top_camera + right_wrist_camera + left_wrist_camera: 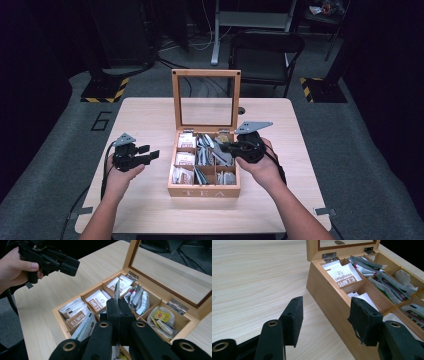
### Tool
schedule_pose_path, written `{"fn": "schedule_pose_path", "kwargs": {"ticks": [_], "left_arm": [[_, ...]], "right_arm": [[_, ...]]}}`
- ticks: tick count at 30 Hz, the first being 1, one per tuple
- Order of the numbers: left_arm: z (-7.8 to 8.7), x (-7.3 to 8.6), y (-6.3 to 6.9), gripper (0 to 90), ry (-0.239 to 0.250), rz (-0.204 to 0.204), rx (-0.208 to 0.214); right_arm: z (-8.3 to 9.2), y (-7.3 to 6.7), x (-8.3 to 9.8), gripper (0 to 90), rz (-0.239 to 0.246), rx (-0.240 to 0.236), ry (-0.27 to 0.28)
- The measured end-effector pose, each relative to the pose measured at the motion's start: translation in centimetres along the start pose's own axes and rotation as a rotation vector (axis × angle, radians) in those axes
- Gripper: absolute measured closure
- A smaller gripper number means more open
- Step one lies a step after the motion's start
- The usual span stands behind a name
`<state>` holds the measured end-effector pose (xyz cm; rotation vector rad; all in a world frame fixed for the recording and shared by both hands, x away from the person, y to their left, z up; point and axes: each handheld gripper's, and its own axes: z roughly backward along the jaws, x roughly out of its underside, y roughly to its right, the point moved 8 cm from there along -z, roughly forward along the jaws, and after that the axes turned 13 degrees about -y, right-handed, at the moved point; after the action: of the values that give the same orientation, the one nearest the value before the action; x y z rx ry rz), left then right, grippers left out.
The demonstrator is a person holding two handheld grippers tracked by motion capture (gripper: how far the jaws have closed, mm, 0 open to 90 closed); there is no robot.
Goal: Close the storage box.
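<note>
Tea box [204, 191] sits mid-table [150, 115], lid [206, 100] upright. My right gripper [117, 305] pinches a tea packet [116, 292] edge-on above the compartments; my left gripper [325, 317] hangs apart beside the box's left wall.

One wooden tea box [203, 190] with nine compartments in a three-by-three grid, two grippers, left gripper [150, 152] and right gripper [223, 146], one folding chair [265, 55], one table [145, 115]. Tea packets too jumbled to count.
</note>
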<state>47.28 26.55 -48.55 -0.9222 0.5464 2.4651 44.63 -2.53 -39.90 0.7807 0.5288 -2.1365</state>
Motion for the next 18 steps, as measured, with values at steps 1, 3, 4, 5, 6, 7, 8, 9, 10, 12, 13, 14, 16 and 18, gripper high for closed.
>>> {"fn": "schedule_pose_path", "kwargs": {"ticks": [1, 3, 4, 5, 6, 7, 8, 9, 10, 12, 13, 14, 16, 18], "left_arm": [[0.0, 0.0, 0.0, 44.9, -0.001, -0.001, 0.000], [0.0, 0.0, 0.0, 44.9, -0.002, 0.002, 0.000], [0.1, 0.0, 0.0, 44.9, -0.001, 0.005, 0.001], [0.1, 0.0, 0.0, 44.9, -0.001, 0.005, 0.001], [0.2, 0.0, 0.0, 44.9, 0.003, 0.005, -0.001], [0.2, 0.0, 0.0, 44.9, 0.003, 0.005, -0.001], [0.2, 0.0, 0.1, 44.9, 0.001, 0.004, 0.001], [0.2, 0.0, 0.1, 44.9, 0.002, 0.004, 0.000], [0.2, 0.0, 0.1, 44.9, 0.003, 0.004, 0.000], [0.2, 0.0, 0.1, 44.9, 0.003, 0.004, -0.001], [0.2, 0.0, 0.1, 44.9, 0.002, 0.001, -0.001], [0.2, 0.1, 0.1, 44.8, 0.000, 0.000, 0.000], [0.1, 0.1, 0.1, 44.9, 0.008, 0.001, -0.005], [0.2, 0.2, 0.0, 44.8, 0.000, 0.003, -0.003]], "right_arm": [[0.0, 0.0, 0.0, 90.0, 0.000, 0.000, 0.000], [0.4, 0.6, 0.0, 90.0, -0.007, 0.011, 0.005], [0.6, 0.8, 0.0, 90.0, -0.010, 0.015, 0.006], [0.7, 1.0, 0.0, 90.0, -0.010, 0.021, 0.008], [0.9, 1.2, 0.0, 90.0, -0.016, 0.027, 0.007], [0.9, 1.2, 0.0, 90.0, -0.016, 0.027, 0.007], [1.0, 1.4, 0.1, 90.0, -0.018, 0.035, 0.006], [1.2, 1.6, 0.1, 90.0, -0.015, 0.044, 0.007], [1.4, 1.8, 0.2, 90.0, -0.021, 0.052, 0.006], [1.9, 2.4, 0.5, 90.0, -0.035, 0.070, 0.008], [1.9, 2.4, 0.5, 90.0, -0.035, 0.070, 0.008], [2.0, 2.7, 0.6, 90.0, -0.036, 0.075, 0.008], [2.3, 3.4, 1.1, 90.0, -0.048, 0.093, 0.009], [2.5, 3.9, 1.3, 90.0, -0.057, 0.098, 0.008]]}}
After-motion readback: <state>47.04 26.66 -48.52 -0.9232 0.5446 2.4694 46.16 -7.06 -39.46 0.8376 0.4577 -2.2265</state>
